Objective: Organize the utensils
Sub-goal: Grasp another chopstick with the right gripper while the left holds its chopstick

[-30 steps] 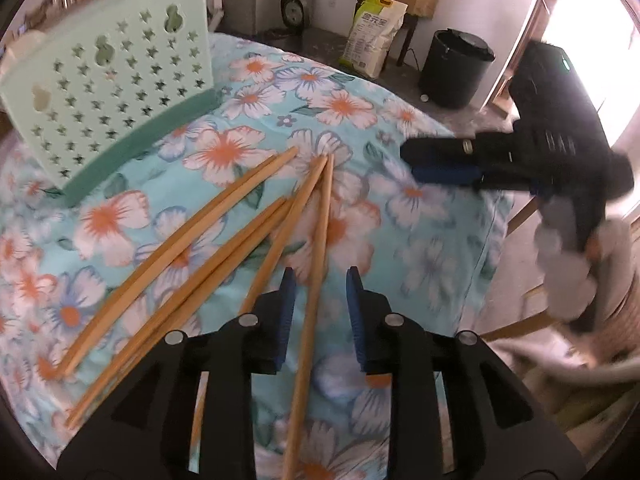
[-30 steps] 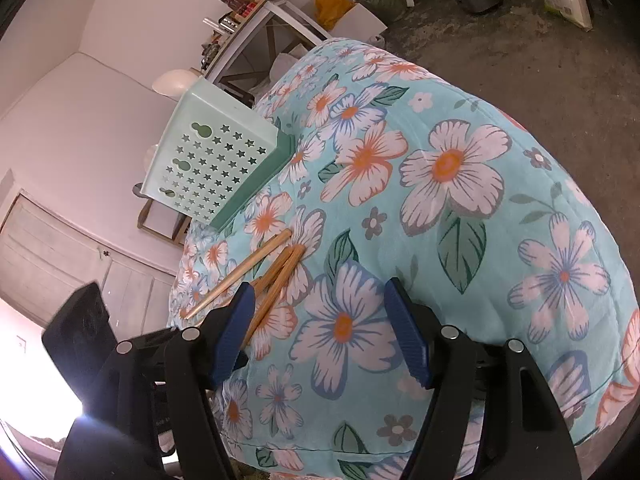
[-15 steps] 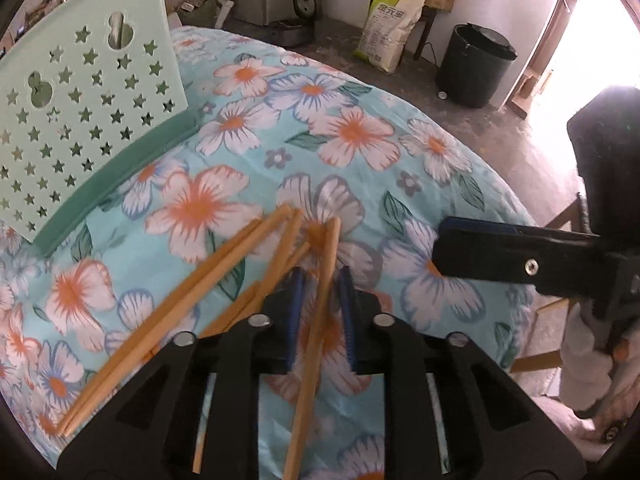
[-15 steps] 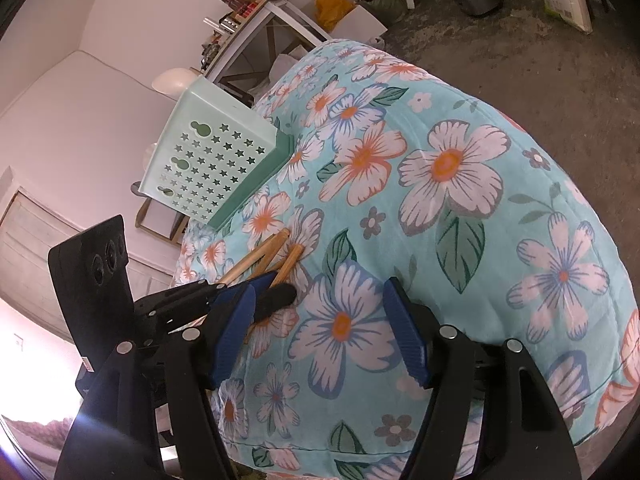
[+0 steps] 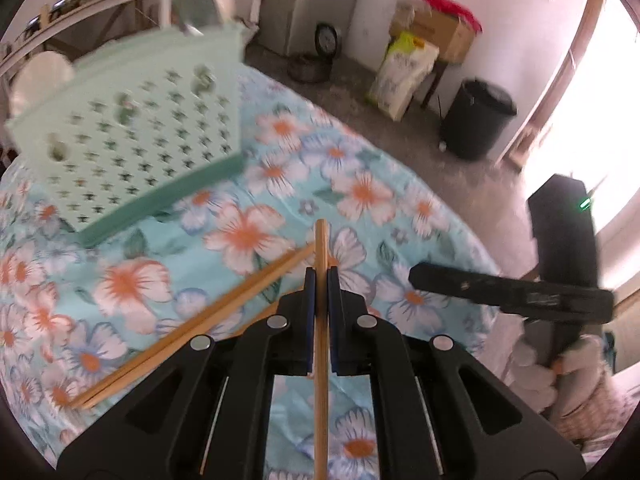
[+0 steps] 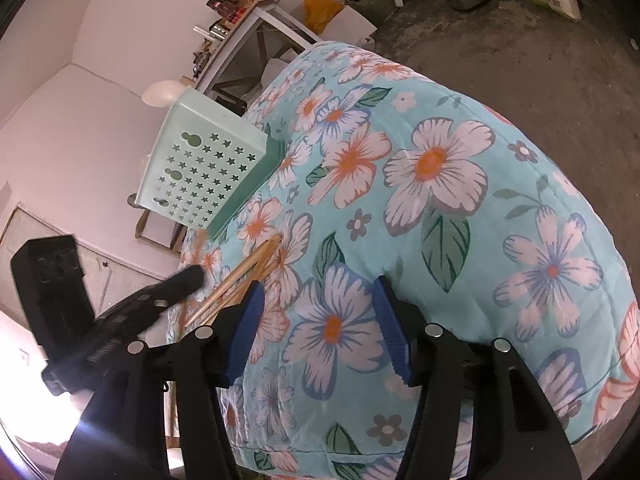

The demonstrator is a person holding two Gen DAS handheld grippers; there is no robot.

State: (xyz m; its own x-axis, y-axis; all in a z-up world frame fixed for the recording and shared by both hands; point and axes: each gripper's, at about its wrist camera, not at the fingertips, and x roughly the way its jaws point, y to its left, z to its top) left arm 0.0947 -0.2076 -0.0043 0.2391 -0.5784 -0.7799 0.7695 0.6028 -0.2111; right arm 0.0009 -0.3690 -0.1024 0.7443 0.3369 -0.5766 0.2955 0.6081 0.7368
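Note:
My left gripper (image 5: 321, 280) is shut on one wooden chopstick (image 5: 320, 240), which it holds clear of the floral cloth with the tip sticking out ahead of the pads. Several more chopsticks (image 5: 208, 316) lie in a bundle on the cloth to its left. Behind them a mint basket with star holes (image 5: 132, 152) stands tilted. My right gripper (image 6: 320, 320) hovers over the cloth with its jaws closing and nothing between them. In the right wrist view the left gripper (image 6: 192, 276) is at the left, beside the lying chopsticks (image 6: 244, 276) and in front of the basket (image 6: 200, 172).
The floral cloth (image 6: 440, 168) covers a rounded table whose edge drops off at the right and front. On the floor beyond stand a black bin (image 5: 476, 120), a sack (image 5: 404, 76) and cardboard boxes (image 5: 436, 32). A shelf rack (image 6: 256, 28) is behind the basket.
The left jaws closed on one chopstick and lifted it off the cloth, away from the bundle. The right gripper stayed in place and its jaws narrowed a little.

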